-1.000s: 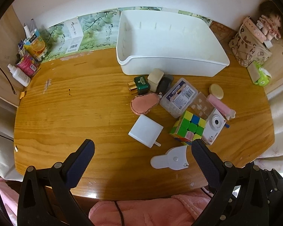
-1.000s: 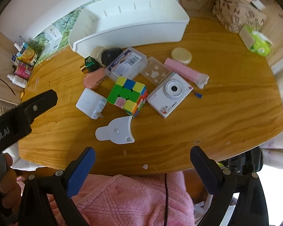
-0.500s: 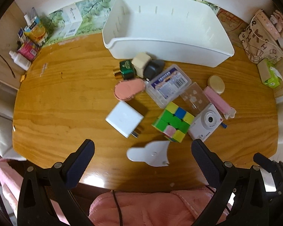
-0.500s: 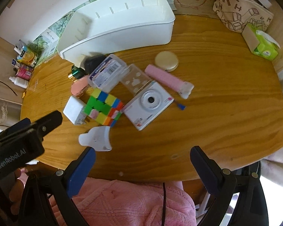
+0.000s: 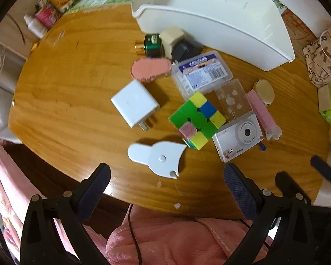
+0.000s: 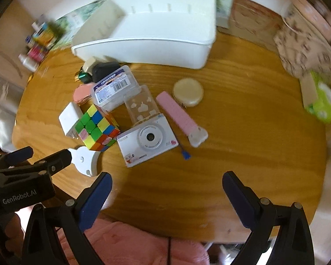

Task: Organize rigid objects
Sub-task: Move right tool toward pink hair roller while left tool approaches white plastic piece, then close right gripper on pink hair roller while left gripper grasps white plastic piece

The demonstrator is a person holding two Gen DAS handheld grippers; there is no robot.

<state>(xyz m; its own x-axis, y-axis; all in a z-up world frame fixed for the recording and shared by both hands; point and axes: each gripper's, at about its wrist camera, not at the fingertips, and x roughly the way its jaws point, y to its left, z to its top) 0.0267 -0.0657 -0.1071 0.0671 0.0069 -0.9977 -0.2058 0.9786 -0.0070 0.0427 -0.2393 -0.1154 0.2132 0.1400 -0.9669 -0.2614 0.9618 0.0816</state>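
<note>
A pile of rigid items lies on the round wooden table: a colour cube, a white toy camera, a white charger plug, a flat white bunny-shaped piece, a clear labelled box, a pink comb, a round cream tin and a pink oval case. An empty white bin stands behind them. My left gripper is open and empty above the near table edge, before the bunny piece. My right gripper is open and empty, near the edge right of the camera.
Small bottles and cartons stand at the far left by the wall. A patterned bag and a green tissue pack sit at the far right. A pink garment lies below the near edge. The left gripper shows in the right wrist view.
Both grippers have moved forward and closer to the pile, so the objects look larger. The left view has shifted right and the right view left. Nothing on the table has moved.
</note>
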